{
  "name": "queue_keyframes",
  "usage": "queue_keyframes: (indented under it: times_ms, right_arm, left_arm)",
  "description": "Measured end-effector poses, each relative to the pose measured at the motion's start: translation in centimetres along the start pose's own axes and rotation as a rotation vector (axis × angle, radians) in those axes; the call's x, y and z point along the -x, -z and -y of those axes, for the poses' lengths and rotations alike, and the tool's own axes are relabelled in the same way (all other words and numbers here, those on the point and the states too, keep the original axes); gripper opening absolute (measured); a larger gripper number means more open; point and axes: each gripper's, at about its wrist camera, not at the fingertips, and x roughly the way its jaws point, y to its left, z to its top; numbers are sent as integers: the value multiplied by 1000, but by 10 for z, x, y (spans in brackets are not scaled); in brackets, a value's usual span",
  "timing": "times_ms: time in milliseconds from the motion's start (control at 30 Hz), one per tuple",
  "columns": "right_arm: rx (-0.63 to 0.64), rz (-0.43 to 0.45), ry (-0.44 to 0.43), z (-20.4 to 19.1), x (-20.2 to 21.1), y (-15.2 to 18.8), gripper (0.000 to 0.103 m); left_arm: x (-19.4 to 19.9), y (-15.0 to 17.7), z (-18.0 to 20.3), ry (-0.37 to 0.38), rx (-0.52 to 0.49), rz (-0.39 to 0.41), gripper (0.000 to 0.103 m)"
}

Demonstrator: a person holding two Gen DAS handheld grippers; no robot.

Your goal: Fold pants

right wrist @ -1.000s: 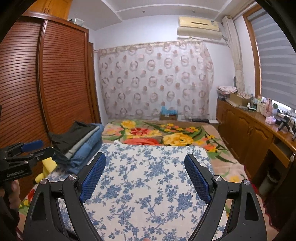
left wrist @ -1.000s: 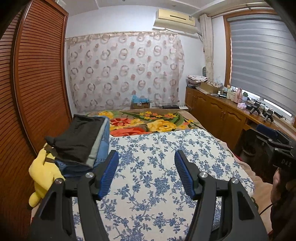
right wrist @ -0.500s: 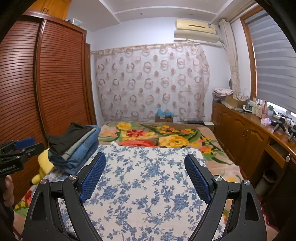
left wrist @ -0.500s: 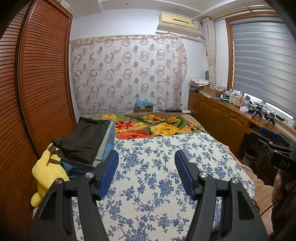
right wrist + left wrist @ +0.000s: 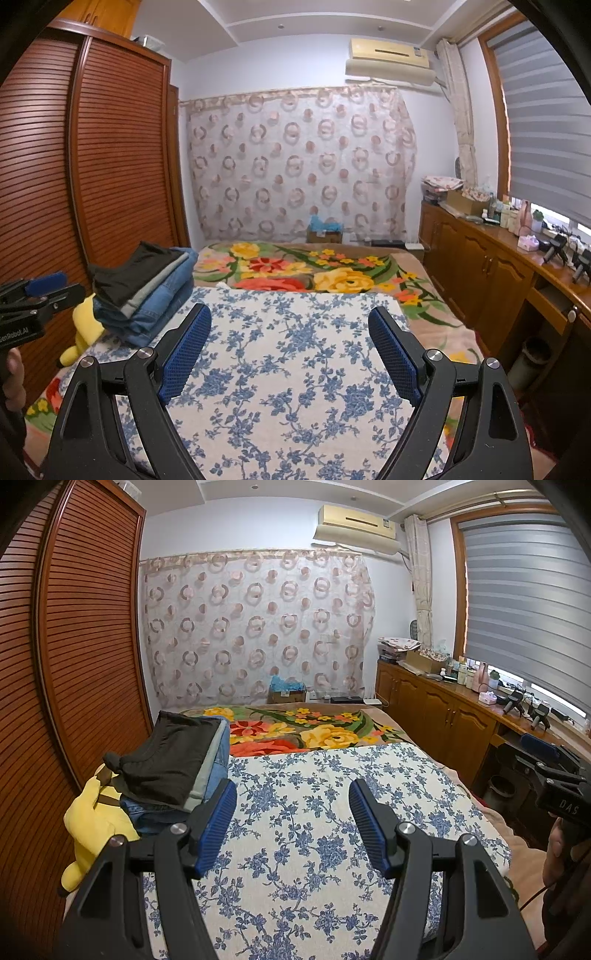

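Left wrist: folded pants stack point(image 5: 173, 760) left of empty gripper point(image 5: 293, 825).

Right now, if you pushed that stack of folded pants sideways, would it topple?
Probably it would slump rather than topple: the stack of folded pants is soft cloth. It partly rests on a yellow plush toy, so layers might slide.

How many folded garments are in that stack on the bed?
3, maybe more hidden: black garment on top, grey one under it, blue denim jeans at the bottom.
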Motion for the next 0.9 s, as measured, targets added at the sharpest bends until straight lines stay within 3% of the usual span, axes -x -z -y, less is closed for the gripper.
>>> queue_keyframes:
  times_ms: [900]
  right_arm:
    - [2,7,4,2,4,2,89]
  left_arm:
    - [0,2,-3,1,-1,-1,64]
